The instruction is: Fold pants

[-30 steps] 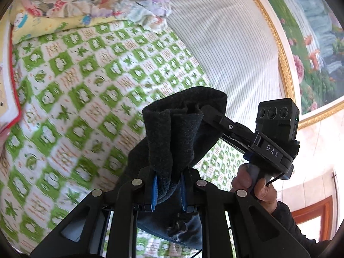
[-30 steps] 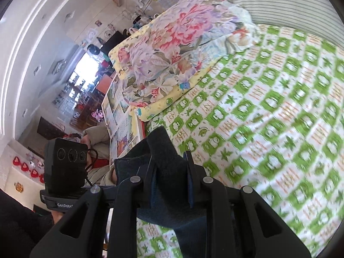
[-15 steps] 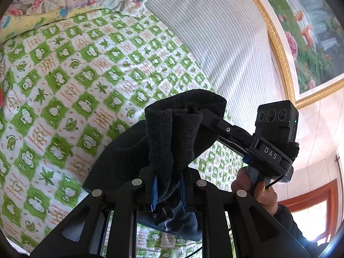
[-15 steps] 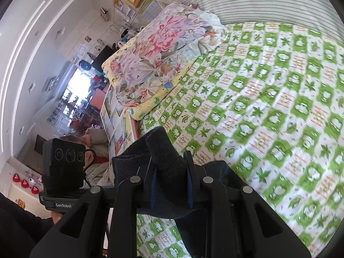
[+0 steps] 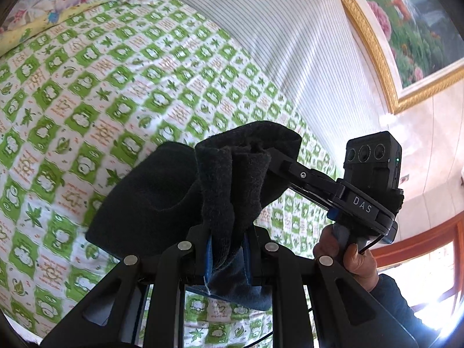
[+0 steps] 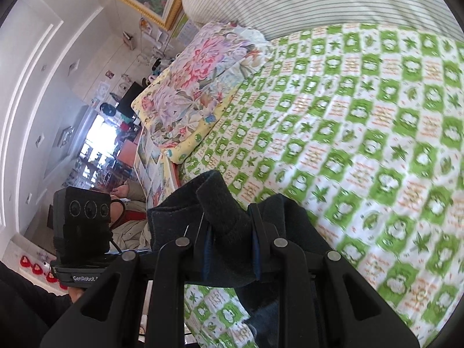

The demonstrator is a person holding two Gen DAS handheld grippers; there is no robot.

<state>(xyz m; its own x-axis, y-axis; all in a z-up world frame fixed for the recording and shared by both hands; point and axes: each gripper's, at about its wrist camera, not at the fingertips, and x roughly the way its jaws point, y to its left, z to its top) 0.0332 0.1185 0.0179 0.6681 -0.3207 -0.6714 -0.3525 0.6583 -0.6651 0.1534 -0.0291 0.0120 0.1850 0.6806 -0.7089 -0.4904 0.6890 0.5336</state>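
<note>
Green-and-white checked sheets cover the bed (image 5: pixel 121 66), and everything else sits around it: a floral pillow (image 6: pixel 191 87) at its head, a striped bolster (image 5: pixel 284 43) along its far edge against the wall, and a gold-framed painting (image 5: pixel 406 23) hanging above that bolster. Held up over the bed are the pants (image 5: pixel 179 191), dark and fleecy, bunched and draped between two handheld tools. Nearer the pillow side, the left gripper (image 5: pixel 227 249) has its blue-padded fingers (image 5: pixel 209 249) pinching a thick gathered fold of the pants, the cloth rising above them and sagging down toward the sheets on the side facing the pillow. Its partner, the right gripper (image 6: pixel 229 249), is likewise clamped on a wad of the same cloth, with a stiff peak of fabric standing up between its fingers (image 6: pixel 255 249) and more hanging below them over the bed. From the left wrist view the right tool reaches into the pants from the bolster side, its finger ends buried in the fabric and a bare hand (image 5: pixel 348 255) wrapped round its handle. Beyond the pillow, off the bed's edge, another person (image 6: pixel 127 203) sits in a pale jacket.
</note>
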